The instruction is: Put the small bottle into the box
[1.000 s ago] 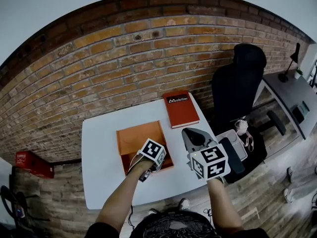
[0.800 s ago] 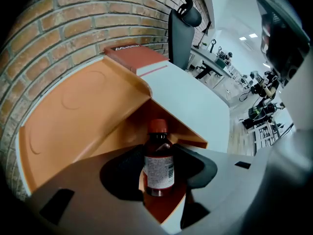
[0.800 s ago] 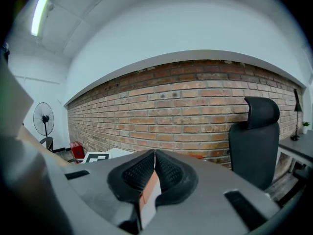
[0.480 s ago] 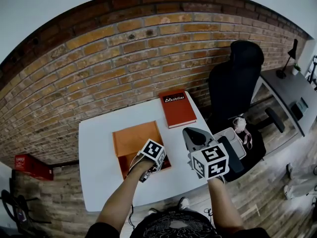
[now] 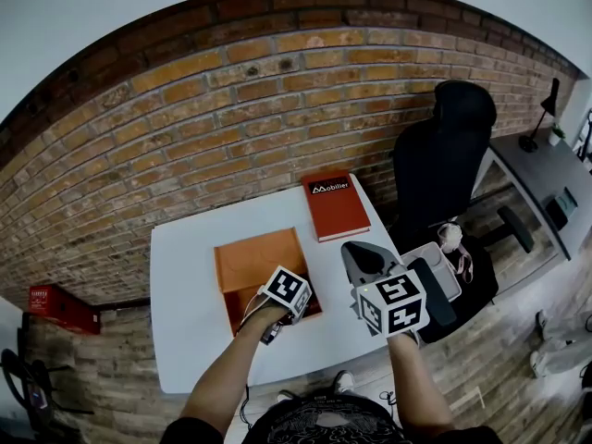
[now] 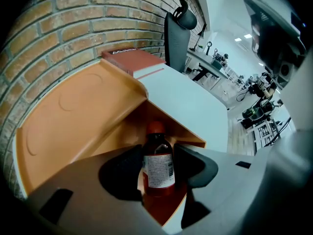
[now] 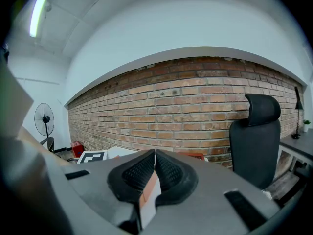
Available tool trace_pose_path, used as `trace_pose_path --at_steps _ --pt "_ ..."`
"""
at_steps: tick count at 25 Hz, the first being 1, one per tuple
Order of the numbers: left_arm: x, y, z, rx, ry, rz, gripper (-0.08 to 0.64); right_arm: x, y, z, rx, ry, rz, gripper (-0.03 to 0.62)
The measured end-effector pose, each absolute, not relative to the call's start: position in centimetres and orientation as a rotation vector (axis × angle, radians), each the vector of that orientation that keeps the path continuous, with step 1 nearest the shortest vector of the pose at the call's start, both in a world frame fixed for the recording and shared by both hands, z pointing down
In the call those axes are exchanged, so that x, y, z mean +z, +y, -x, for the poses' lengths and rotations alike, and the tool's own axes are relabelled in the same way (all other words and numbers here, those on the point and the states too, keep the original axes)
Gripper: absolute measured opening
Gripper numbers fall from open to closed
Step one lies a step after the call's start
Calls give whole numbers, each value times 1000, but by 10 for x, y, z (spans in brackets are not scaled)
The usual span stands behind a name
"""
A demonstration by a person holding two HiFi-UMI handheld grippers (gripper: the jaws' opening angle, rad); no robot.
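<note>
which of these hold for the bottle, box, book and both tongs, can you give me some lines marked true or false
1. The small bottle stands upright between the left tongs. True. The tongs are opening, and the orange box is right behind and under the bottle.
2. The bottle has a blue cap. False: the cap is red.
3. The red book lies inside the box. False: it lies on the white table, outside the box, near the brick wall.
4. The right tongs are closed with nothing held. True.
5. A black chair stands past the table's right side. True.
</note>
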State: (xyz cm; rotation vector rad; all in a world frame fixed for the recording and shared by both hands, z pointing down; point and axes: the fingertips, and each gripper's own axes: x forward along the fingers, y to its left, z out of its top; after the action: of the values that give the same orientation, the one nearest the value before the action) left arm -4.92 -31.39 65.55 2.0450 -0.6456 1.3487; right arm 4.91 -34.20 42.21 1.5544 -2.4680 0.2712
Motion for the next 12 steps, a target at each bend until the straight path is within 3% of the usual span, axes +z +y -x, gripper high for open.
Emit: trace_pose_path --at_steps 12 --pt "611 -326 73 1176 -794 -2151 222 424 -345 -25 279 -2516 -1481 21"
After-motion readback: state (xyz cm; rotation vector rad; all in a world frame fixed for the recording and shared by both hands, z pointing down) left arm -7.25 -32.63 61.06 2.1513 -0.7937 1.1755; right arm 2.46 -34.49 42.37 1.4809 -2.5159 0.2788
